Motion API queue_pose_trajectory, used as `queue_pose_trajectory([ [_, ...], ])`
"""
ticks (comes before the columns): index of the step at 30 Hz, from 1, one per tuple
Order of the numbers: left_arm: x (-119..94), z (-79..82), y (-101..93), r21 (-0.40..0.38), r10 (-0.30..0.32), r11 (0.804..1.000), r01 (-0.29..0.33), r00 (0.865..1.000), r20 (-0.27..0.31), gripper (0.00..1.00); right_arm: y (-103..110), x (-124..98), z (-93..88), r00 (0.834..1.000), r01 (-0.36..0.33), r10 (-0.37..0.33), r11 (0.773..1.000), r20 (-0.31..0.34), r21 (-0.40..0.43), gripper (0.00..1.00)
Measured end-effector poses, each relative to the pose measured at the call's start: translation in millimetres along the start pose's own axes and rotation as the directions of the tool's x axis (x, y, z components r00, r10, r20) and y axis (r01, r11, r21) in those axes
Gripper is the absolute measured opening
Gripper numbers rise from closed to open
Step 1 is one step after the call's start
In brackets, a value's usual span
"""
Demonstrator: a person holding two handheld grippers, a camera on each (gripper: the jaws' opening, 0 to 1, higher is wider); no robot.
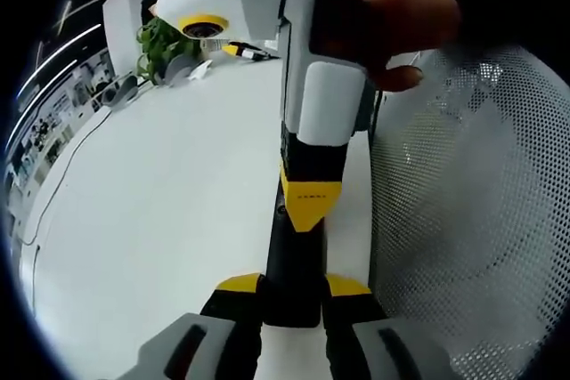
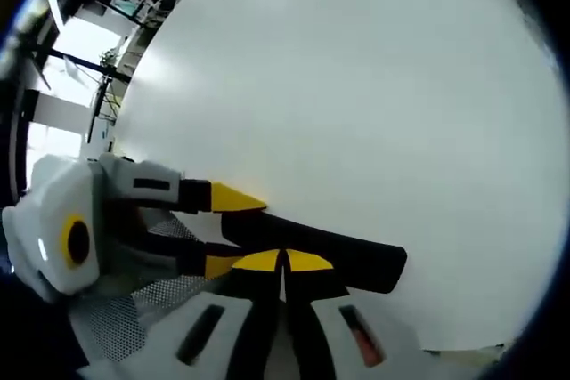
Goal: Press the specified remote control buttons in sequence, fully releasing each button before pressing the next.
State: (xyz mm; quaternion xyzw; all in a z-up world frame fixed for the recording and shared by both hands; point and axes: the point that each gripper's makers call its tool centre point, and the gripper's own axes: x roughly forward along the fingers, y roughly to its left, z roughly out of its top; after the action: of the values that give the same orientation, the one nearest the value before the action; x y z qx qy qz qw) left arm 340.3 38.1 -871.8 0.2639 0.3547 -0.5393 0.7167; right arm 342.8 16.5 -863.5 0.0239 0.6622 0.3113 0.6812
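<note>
Left gripper (image 1: pixel 292 295) clamped on black remote (image 1: pixel 294 246), right gripper (image 2: pixel 283 262) pinched together touching it, white table (image 2: pixel 356 86).

white table (image 1: pixel 160 211) | green plant (image 1: pixel 158 40) | mesh chair (image 1: pixel 463 211) | cable (image 1: pixel 62 175)

Right gripper (image 2: pixel 283 266): yellow-tipped jaws closed together, tips resting on long black bar-shaped remote control (image 2: pixel 356 257). Remote lies over broad white table (image 2: pixel 374 86). Left gripper (image 2: pixel 223 229), white body with yellow-tipped jaws, enters from left, clamping remote's near end. White mesh surface (image 2: pixel 134 309) beneath it.
</note>
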Motion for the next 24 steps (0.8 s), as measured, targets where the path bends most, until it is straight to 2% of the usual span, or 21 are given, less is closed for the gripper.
queue_pose_trajectory([
  [3, 0.1, 0.1, -0.2, 0.005, -0.003, 1.0, 0.003, 1.0, -0.004, 0.26, -1.8, 2.6, -2.3, 1.0, 0.025, -0.025, 0.999, -0.011, -0.033, 0.0],
  [10, -0.3, 0.2, -0.8, 0.011, -0.009, 1.0, 0.009, 1.0, -0.006, 0.25, -2.3, 2.3, -1.0, 1.0, 0.01, -0.01, 1.0, -0.001, 0.001, 0.0],
  [15, -1.7, -1.6, -0.7, 0.017, -0.016, 1.0, 0.016, 1.0, -0.014, 0.25, -0.5, 3.2, -0.9, 0.994, 0.104, -0.106, 0.993, -0.026, -0.064, 0.0],
  [17, -2.8, -3.5, -0.3, 0.022, -0.017, 1.0, 0.018, 1.0, -0.024, 0.25, 0.1, 3.3, -1.0, 0.992, 0.12, -0.122, 0.99, -0.025, -0.074, 0.0],
  [22, -4.5, -5.8, 0.0, 0.022, -0.02, 1.0, 0.021, 0.999, -0.033, 0.25, -3.0, 2.9, -0.9, 0.992, 0.122, -0.123, 0.991, -0.018, -0.058, 0.0],
  [24, -4.4, -5.9, -0.1, 0.023, -0.022, 0.999, 0.023, 0.999, -0.033, 0.25, -4.0, 2.7, -0.5, 0.994, 0.108, -0.109, 0.994, -0.008, -0.023, 0.0],
])
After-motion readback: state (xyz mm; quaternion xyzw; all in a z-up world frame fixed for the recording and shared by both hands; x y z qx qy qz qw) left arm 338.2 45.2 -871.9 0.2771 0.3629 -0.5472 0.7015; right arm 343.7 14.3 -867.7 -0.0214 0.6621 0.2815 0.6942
